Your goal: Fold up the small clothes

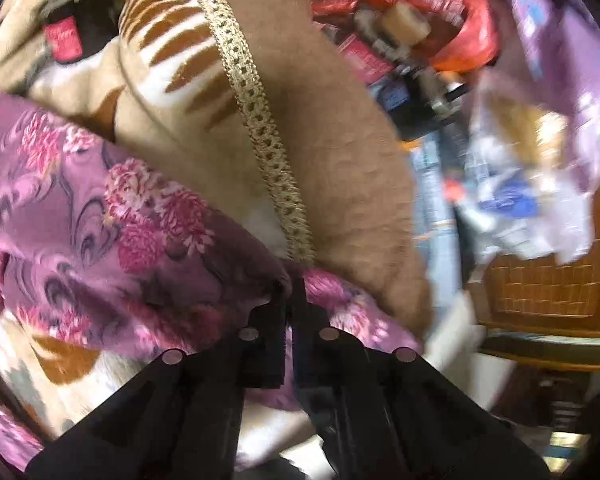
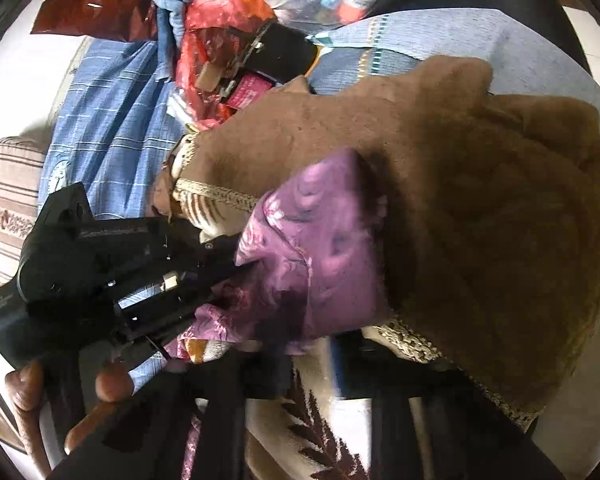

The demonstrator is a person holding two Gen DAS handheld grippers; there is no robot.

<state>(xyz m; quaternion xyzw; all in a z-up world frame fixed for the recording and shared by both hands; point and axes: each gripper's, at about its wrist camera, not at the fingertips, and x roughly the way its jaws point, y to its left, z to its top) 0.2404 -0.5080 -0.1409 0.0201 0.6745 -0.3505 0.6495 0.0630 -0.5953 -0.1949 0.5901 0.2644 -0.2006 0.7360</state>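
Brown blanket (image 1: 332,152) bears purple floral cloth (image 1: 100,232)

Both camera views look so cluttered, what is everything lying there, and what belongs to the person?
Floral cloth: one, purple with pink flowers, pinched at its edge by the left gripper.
Blanket: one, brown with a tan crochet trim and a cream striped side, bunched under the cloth.
Plastic bag: one, red, holding small items, far side.
Checked fabric: one, blue, spread beneath the bag.
Woven basket: one, orange-brown, right edge of the left view.
Striped cushion: one, beige, left edge of the right view.
Left gripper: black, shut on the floral cloth.
Left hand: fingers around the gripper handle.
Right gripper: black, too blurred and dark to tell its state.
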